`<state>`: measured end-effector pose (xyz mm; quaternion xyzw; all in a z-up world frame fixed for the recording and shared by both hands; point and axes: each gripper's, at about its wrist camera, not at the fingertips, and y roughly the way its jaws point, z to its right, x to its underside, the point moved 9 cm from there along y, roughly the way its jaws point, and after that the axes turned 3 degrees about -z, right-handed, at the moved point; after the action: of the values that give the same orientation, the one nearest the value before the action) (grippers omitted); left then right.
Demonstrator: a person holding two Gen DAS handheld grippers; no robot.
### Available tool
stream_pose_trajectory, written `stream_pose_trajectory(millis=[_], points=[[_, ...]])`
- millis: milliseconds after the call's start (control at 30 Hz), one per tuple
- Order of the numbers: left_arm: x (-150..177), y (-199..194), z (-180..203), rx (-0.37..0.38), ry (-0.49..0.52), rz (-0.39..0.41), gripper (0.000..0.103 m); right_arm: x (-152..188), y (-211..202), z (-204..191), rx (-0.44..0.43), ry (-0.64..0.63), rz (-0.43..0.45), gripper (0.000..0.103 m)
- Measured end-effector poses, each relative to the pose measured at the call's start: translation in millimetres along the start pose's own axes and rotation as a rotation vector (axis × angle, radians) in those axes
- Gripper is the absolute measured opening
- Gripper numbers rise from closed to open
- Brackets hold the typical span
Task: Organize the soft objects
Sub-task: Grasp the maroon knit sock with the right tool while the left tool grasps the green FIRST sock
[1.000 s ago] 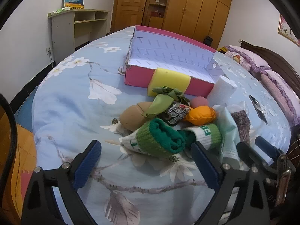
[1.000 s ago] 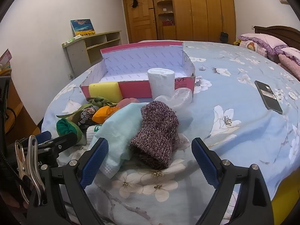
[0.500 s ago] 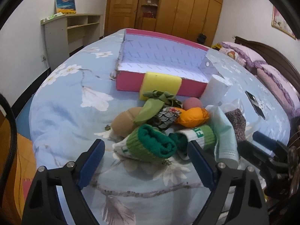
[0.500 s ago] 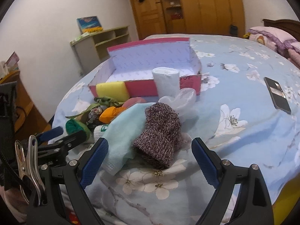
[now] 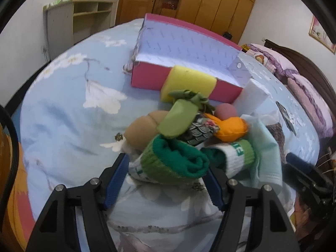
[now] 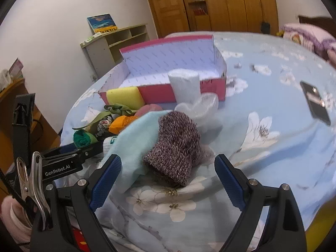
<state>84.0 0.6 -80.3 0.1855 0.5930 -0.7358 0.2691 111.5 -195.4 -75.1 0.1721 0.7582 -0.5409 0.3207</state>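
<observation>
A heap of soft things lies on the flowered bedspread in front of a pink box (image 5: 147,77). A rolled green sock (image 5: 174,163) sits between the fingers of my left gripper (image 5: 166,166), whose jaws are closing around it; the pads stand close at its sides without squeezing it. A second green-and-white sock (image 5: 237,155), a brown plush (image 5: 142,128), an orange plush (image 5: 231,128) and a yellow sponge (image 5: 189,82) lie beyond. My right gripper (image 6: 168,161) is open, with a purple knit sock (image 6: 174,145) lying on a pale green cloth (image 6: 134,142) just ahead of its fingers.
A white foam roll (image 6: 184,86) and a crinkled clear wrapper (image 6: 199,109) stand before the box. A black phone (image 6: 315,103) lies on the bed to the right. The left gripper's arm (image 6: 69,159) reaches in beside the right one. A shelf (image 5: 69,21) stands by the wall.
My left gripper has moved forward so the rolled green sock now sits between its fingers, and its jaws have narrowed. The right gripper has tilted a little and stays open.
</observation>
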Motion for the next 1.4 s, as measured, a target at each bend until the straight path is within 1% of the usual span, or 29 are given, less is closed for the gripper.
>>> stream_pose_trajectory(millis=[33, 133, 167, 233, 333, 367, 500, 700, 767, 867, 900, 933, 1100, 1300, 1367, 1400], points=[[0.0, 0.6, -0.5, 0.0, -0.001, 0.0, 0.072, 0.9, 1.2, 0.9, -0.006, 0.008, -0.004, 0.093], [-1.7, -2.3, 1.2, -0.01, 0.018, 0.015, 0.066, 1.6, 0.6, 4.3, -0.013, 0.031, -0.005, 0.093], [-1.7, -3.7, 1.7, -0.009, 0.023, 0.02, 0.063, 1.0, -0.5, 5.6, -0.012, 0.036, -0.001, 0.093], [-1.2, -5.1, 2.7, 0.003, 0.028, 0.021, 0.056, 0.2, -2.8, 7.3, -0.011, 0.042, 0.006, 0.093], [0.7, -7.9, 2.6, 0.026, 0.029, 0.02, 0.049, 0.2, -3.4, 8.9, -0.009, 0.044, 0.007, 0.093], [1.3, -9.2, 2.0, 0.032, 0.03, 0.019, 0.048, 0.7, -2.6, 9.4, -0.006, 0.045, 0.004, 0.093], [1.5, -16.1, 2.5, 0.036, 0.038, 0.029, 0.048, 2.1, 0.3, 10.9, -0.006, 0.052, -0.003, 0.093], [0.6, -25.6, 7.6, 0.015, 0.078, 0.06, 0.048, -0.6, -1.3, 10.7, 0.006, 0.039, 0.01, 0.091], [0.7, -26.3, 8.8, 0.014, 0.083, 0.062, 0.048, -2.1, -3.3, 10.4, 0.01, 0.034, 0.02, 0.083], [1.1, -26.3, 9.6, 0.012, 0.086, 0.062, 0.048, -4.2, -4.1, 12.4, 0.009, 0.041, 0.025, 0.078], [1.2, -26.3, 9.7, 0.012, 0.087, 0.061, 0.048, -5.0, -3.9, 12.9, 0.007, 0.043, 0.025, 0.072], [1.1, -26.4, 9.7, 0.011, 0.088, 0.062, 0.048, -5.7, -3.2, 13.1, 0.007, 0.045, 0.024, 0.068], [0.8, -26.6, 10.2, 0.009, 0.094, 0.064, 0.048, -5.7, 2.2, 12.8, 0.012, 0.045, 0.008, 0.068], [1.5, -25.8, 9.8, 0.009, 0.093, 0.059, 0.048, -3.8, 8.2, 9.5, 0.057, 0.015, -0.007, 0.068], [1.2, -25.7, 9.7, 0.009, 0.093, 0.06, 0.048, -3.1, 9.8, 8.6, 0.064, 0.006, -0.011, 0.065], [1.1, -25.9, 9.6, 0.007, 0.095, 0.062, 0.048, -2.6, 10.9, 7.8, 0.064, 0.0, -0.015, 0.061]])
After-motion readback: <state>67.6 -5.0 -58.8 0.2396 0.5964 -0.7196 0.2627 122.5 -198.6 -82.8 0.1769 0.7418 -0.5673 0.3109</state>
